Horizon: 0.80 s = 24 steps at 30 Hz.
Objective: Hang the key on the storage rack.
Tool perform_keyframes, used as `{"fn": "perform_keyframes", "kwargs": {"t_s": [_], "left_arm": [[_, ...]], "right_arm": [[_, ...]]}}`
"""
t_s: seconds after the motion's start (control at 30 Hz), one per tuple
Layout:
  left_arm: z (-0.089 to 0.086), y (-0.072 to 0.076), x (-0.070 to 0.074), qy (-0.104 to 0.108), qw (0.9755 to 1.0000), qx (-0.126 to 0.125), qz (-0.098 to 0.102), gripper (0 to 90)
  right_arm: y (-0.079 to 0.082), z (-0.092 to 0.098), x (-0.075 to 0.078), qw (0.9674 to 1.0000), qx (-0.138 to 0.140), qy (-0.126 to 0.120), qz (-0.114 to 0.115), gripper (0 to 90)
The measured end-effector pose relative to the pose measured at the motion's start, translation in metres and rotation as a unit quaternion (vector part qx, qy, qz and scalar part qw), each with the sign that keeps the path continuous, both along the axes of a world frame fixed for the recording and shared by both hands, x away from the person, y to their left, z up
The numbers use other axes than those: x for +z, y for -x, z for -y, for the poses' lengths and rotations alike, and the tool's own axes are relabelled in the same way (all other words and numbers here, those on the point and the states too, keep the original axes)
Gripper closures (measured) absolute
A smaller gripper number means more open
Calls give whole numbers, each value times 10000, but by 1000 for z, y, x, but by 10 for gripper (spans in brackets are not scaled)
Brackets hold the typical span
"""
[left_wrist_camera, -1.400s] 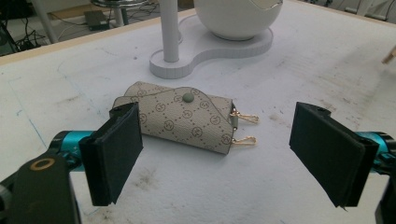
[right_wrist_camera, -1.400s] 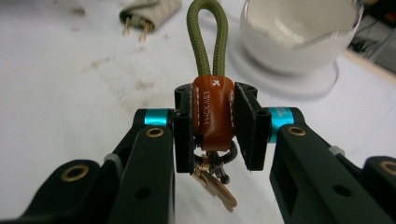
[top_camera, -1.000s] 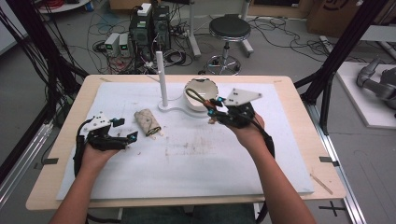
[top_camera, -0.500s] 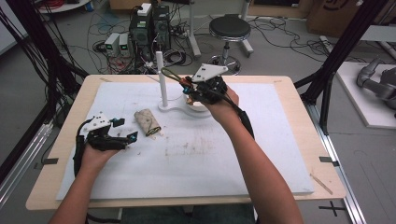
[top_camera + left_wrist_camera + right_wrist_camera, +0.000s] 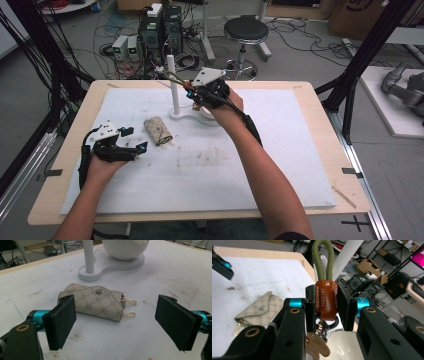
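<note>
Brown leather key fob with olive cord loop (image 5: 325,300) is clamped in the right gripper (image 5: 200,92), keys (image 5: 317,346) dangling below. Since a second ago the right gripper carried it left from over the white bowl (image 5: 125,248) to just beside the white upright post (image 5: 172,82), loop near the post top. Left gripper (image 5: 131,142) unmoved, jaws apart, nothing between, resting on the pad near the beige monogram key pouch (image 5: 93,301). White foam pad (image 5: 280,165) on a wooden table (image 5: 320,95); black stool (image 5: 246,30), electronics and cables on the floor behind.
</note>
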<state>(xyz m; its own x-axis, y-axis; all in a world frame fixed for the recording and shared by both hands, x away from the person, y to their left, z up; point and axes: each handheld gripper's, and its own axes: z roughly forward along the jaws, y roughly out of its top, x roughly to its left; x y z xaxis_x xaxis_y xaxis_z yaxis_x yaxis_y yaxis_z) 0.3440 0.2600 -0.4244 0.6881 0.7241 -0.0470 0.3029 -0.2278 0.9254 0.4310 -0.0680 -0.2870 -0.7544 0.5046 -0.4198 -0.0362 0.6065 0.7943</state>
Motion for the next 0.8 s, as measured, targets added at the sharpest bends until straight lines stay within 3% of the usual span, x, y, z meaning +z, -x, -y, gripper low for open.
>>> {"fn": "perform_keyframes", "kwargs": {"t_s": [0.13, 0.27, 0.5, 0.53, 0.67, 0.8], "left_arm": [[0, 0, 0, -5, 10000, 12, 0, 171], [0, 1, 0, -13, 10000, 21, 1, 171], [-1, 0, 0, 12, 10000, 33, 5, 171], [-1, 0, 0, 2, 10000, 29, 2, 171], [0, 1, 0, -21, 10000, 20, -2, 171], [-1, 1, 1, -13, 10000, 5, 27, 171]], "right_arm": [[-5, -3, -3, 10000, -39, 45, 45, 714], [-11, -10, -11, 9996, -148, 240, -60, 713], [-17, -12, -17, 9991, -271, 304, -80, 673], [-17, -12, -18, 9991, -341, 254, -34, 496], [-14, -6, -15, 9991, -425, -11, -93, 393], [-3, 5, -13, 9988, -441, -95, -212, 330]]}}
